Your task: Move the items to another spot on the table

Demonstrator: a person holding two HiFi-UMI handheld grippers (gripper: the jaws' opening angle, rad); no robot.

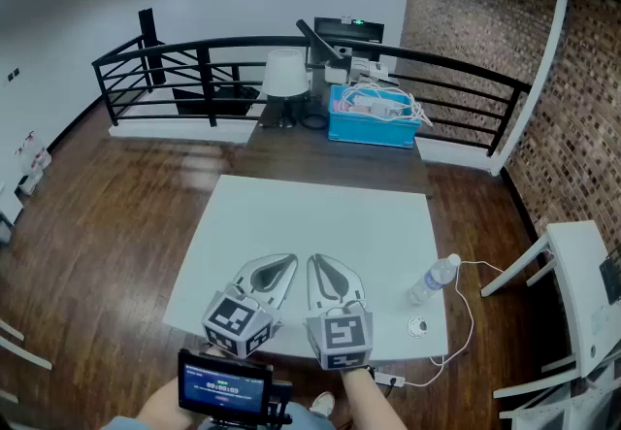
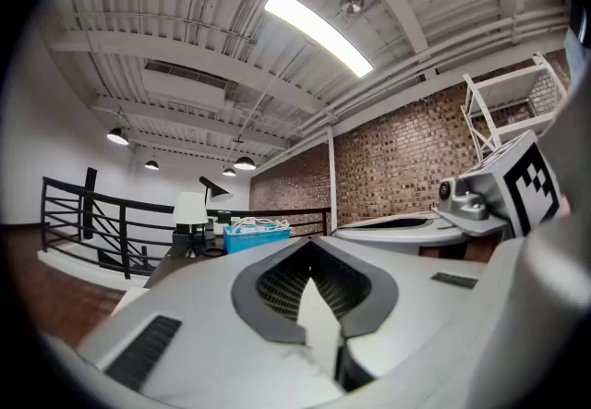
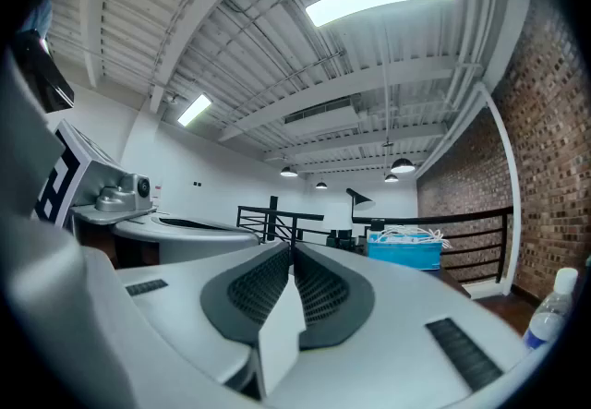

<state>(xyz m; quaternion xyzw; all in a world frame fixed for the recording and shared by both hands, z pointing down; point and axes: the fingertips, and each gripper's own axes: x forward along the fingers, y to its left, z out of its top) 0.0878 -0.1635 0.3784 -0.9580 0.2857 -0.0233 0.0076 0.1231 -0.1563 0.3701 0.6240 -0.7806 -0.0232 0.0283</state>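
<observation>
The fingers (image 2: 277, 292) of the left gripper (image 1: 289, 263) are pressed together with nothing between them, and the right gripper (image 1: 317, 261) is closed and empty as well. Both are held at 6 o'clock, over the near edge of the white table (image 1: 310, 215). The water bottle (image 1: 433, 281) stands at 4 o'clock, close to the right edge, with 1 small round disc (image 1: 418, 326) near it. Open white surface is seen from the centre towards 12 o'clock.

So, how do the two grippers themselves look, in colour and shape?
The left gripper and the right gripper both have smooth, light grey, leaf-shaped shells. Their jaws are lined with dark ribbed pads. Each bears a marker cube with black-and-white squares.
</observation>
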